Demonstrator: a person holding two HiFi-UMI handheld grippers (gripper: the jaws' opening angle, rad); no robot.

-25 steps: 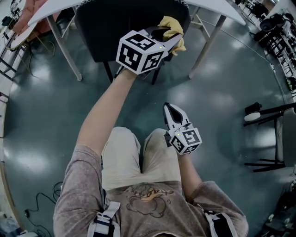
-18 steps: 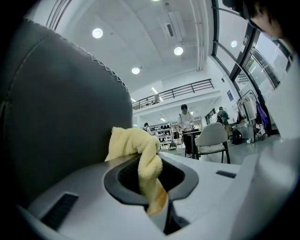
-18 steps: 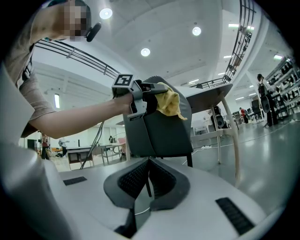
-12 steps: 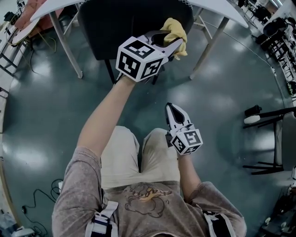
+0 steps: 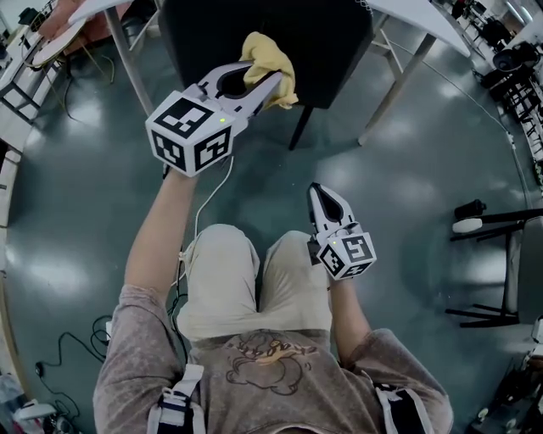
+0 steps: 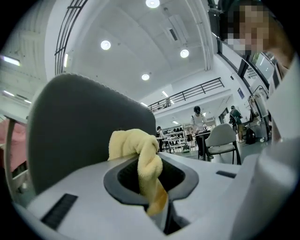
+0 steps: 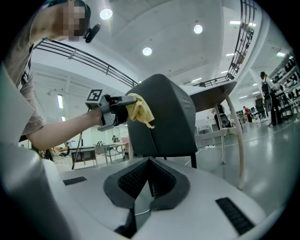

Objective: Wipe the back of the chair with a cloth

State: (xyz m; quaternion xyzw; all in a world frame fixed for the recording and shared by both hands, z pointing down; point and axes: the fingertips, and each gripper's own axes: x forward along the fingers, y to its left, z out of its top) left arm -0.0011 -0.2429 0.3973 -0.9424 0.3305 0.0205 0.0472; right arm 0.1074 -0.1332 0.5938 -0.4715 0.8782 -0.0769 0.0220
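Wiping was the step in hand, to judge by the pose: the left gripper (image 5: 266, 80) was raised to the upper part of the chair back (image 7: 168, 117), its jaws closed tight on a bunched yellow cloth (image 6: 139, 157). One wad of the cloth bulged out past the jaw tips and a short tail hung down below them. In the right gripper view the cloth lay against the upper left edge of the back, touching it or just beside it; which one could not be told for sure. The right gripper (image 5: 321, 196) waited low over the person's lap, well apart from the chair, jaws pressed together on nothing and tips aimed toward the chair. The chair back stood upright with its long axis roughly vertical. Its broad dark rear face was turned toward the person and its seat side toward the white table (image 5: 424, 19) beyond. The left gripper pointed forward and slightly rightward into that face. The next move probably called for firm pressure of the wad on the surface and a sweep across or down the back, wrist steady so that the cloth, not the hard jaw tips, met the panel. Much of the face below and to the right of the cloth looked yet to be covered.
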